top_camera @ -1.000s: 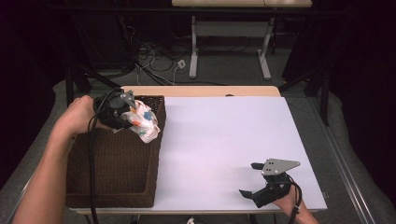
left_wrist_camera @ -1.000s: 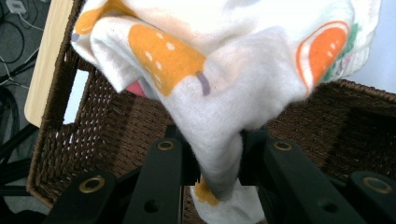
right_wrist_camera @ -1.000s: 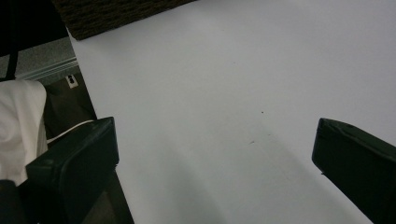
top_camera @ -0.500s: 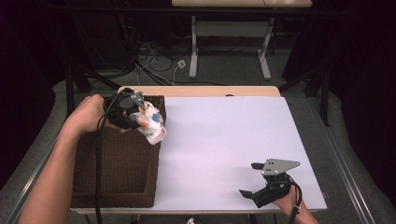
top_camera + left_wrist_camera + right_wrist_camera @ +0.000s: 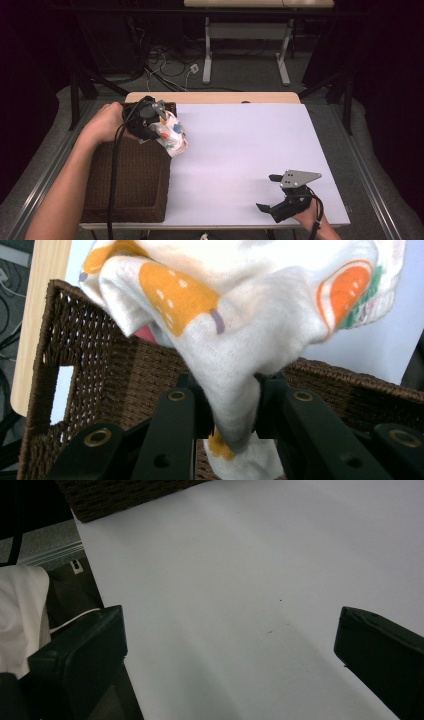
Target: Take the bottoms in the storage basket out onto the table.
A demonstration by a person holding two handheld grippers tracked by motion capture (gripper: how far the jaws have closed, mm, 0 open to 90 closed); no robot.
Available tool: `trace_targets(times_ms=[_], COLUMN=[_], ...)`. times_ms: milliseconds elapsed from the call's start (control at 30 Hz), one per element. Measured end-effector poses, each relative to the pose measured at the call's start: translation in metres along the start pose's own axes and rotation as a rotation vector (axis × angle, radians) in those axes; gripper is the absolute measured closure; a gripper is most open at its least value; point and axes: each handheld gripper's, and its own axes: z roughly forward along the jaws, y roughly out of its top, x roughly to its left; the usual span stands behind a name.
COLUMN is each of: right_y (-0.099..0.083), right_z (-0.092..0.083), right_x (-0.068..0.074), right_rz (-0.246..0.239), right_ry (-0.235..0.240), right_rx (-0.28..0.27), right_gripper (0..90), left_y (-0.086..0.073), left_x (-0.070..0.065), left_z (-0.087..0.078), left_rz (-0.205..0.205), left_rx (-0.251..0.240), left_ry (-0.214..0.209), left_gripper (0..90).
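Observation:
A white cloth with orange and green prints (image 5: 171,135) hangs bunched from my left gripper (image 5: 159,131) at the far right corner of the brown wicker basket (image 5: 125,190). In the left gripper view the jaws are shut on the cloth (image 5: 235,355), which drapes over the basket's rim (image 5: 70,310). My right gripper (image 5: 272,192) rests low near the table's front right edge, its jaws wide apart with nothing between them; its fingers (image 5: 80,655) frame bare white tabletop (image 5: 225,595).
The white table surface (image 5: 240,145) stretches between the basket and the right gripper. A wooden strip (image 5: 215,97) runs along the table's far edge. Cables and desk legs (image 5: 207,55) lie on the floor beyond.
My left hand has carried the cloth rightward along the basket's far end, toward its right corner. The right gripper has stayed where it was.

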Motion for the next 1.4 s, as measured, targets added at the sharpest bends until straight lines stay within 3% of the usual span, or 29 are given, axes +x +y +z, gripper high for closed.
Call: trace_targets(times_ms=[567,1400], right_y=[0.0,0.0], right_z=[0.0,0.0], right_x=[0.0,0.0], right_rz=[0.001,0.0], right_ry=[0.002,0.001], right_rx=[0.0,0.002], right_gripper=[0.1,0.1], left_y=[0.019,0.039], left_x=[-0.006,-0.015], left_z=[0.014,0.03], left_rz=[0.028,0.042], left_rx=[0.009,-0.019], left_ry=[-0.009,-0.022], left_gripper=[75.5,75.4])
